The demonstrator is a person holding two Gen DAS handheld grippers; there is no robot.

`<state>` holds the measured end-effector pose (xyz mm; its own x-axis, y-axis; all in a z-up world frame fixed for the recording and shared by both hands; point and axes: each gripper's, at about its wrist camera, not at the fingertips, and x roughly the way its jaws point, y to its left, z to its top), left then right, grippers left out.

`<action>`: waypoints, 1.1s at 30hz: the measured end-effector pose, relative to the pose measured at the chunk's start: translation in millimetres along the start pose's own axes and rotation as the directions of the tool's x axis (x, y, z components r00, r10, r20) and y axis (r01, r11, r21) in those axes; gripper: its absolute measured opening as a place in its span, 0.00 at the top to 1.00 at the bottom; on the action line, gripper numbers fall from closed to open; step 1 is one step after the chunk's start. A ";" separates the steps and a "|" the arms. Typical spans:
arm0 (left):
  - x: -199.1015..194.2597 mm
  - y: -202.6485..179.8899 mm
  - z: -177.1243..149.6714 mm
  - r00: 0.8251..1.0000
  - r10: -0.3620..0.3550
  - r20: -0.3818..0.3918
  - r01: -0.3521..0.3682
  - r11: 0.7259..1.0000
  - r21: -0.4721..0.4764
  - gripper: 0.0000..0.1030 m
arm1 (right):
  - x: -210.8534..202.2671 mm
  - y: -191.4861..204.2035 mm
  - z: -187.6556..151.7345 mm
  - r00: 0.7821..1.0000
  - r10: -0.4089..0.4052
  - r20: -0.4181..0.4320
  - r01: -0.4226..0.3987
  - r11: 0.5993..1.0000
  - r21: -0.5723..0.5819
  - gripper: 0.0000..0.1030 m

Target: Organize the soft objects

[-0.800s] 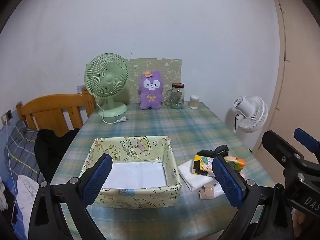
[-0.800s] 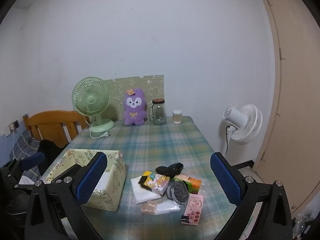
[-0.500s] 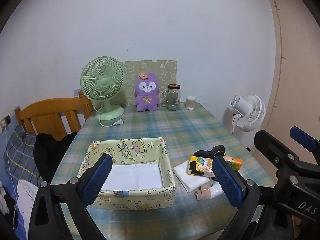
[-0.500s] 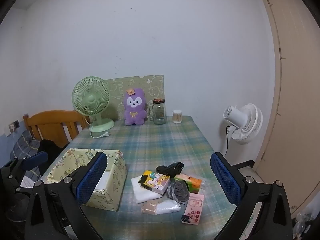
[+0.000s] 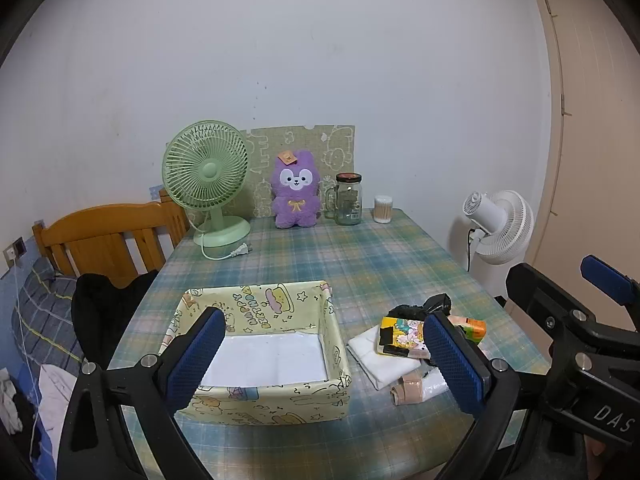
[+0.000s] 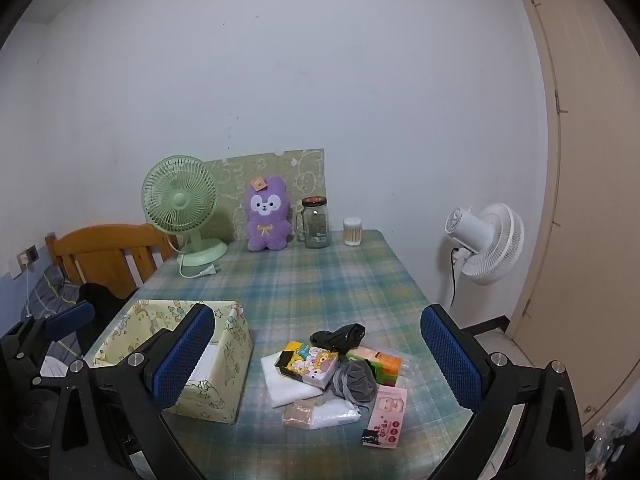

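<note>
Overhead nothing shows but a plain white wall; below it a tabletop (image 5: 360, 264) in a green-and-blue plaid cloth fills the room's middle. Along its far edge stand a green desk fan (image 5: 206, 178), a purple plush toy (image 5: 296, 194) leaning against a patterned board (image 5: 336, 140), a glass jar (image 5: 348, 200) and a small tub of cotton swabs (image 5: 383, 209). A wooden chair (image 5: 100, 236) sits off the left edge, with dark clothing (image 5: 104, 312) draped below it; a white floor fan (image 5: 500, 226) and a beige door (image 5: 596, 120) lie past the right edge.

Near the front edge, toward the left, sits an open patterned fabric box (image 5: 280, 308) with a white bottom. Just beside it to the right lies the pile of soft objects (image 6: 336, 372).

Only the right wrist view lays that pile out whole: a folded white cloth (image 6: 284, 386), a cartoon-printed pack (image 6: 306, 362), a black sock (image 6: 338, 336), a grey sock (image 6: 356, 378), an orange-and-green pack (image 6: 380, 364), a pink packet (image 6: 386, 414) and a tan roll (image 6: 298, 414) touching a clear-wrapped white bundle (image 6: 336, 412). Only the left wrist view looks into the box.

The left gripper (image 5: 320, 360) hangs released, fingers wide over the box's front wall, grasping nothing. The right gripper (image 6: 316, 360) likewise stands spread wide above the pile, touching none of it.
</note>
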<state>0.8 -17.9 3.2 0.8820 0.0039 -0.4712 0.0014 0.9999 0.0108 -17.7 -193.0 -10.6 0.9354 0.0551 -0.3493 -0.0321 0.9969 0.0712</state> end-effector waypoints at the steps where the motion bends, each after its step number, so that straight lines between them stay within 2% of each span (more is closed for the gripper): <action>1: -0.3 -0.2 0.4 1.000 0.002 0.000 -0.002 1.000 0.000 0.03 | -0.3 0.1 0.2 1.000 0.000 0.001 0.000 1.000 0.001 0.00; 33: -1.2 3.9 3.2 1.000 0.000 0.005 0.000 1.000 0.001 0.04 | -2.7 -0.8 -0.5 1.000 -0.014 0.006 0.013 1.000 0.009 0.00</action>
<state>1.3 -14.1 6.6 0.8844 0.0034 -0.4668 0.0022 0.9999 0.0116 -20.4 -193.8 -10.2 0.9378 0.0413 -0.3446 -0.0164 0.9971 0.0748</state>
